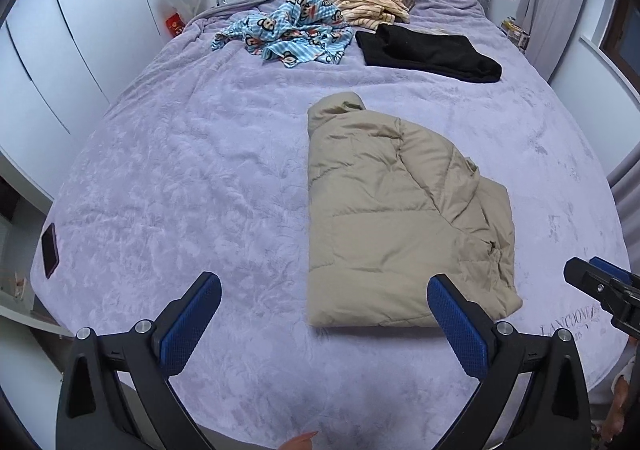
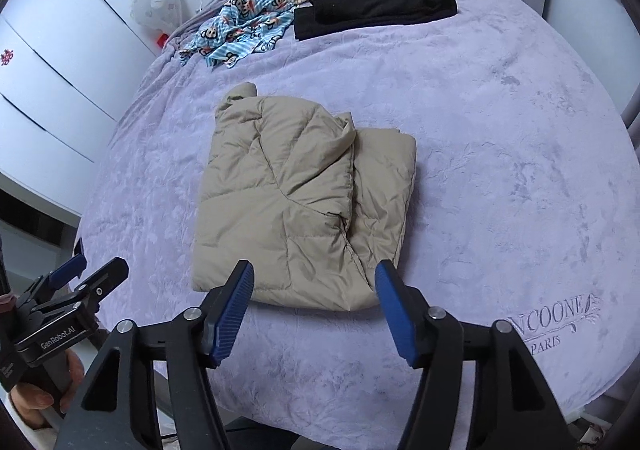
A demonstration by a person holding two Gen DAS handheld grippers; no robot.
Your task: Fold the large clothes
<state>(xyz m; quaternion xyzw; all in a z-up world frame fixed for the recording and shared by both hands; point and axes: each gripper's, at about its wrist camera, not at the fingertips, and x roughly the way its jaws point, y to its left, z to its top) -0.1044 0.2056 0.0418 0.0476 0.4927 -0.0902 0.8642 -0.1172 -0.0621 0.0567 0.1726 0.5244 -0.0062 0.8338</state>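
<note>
Beige jacket (image 1: 384,218) lies folded mid-bed, compact bundle, touched by neither claw. Left gripper (image 1: 324,322) and right gripper (image 2: 314,310) both released, empty. Remaining, by judgement: blue print garment (image 1: 288,34), striped garment (image 1: 368,0) (both crumpled near headboard).

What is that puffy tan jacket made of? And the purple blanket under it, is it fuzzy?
The jacket looks like thin, smooth woven fabric, maybe nylon, with soft stuffing inside: stitched lines split it into puffy panels and it has a slight sheen. The blanket looks like plush fleece: its matte surface shows brushed, leafy swirls. So probably fuzzy, though pictures alone can't prove it.
</note>
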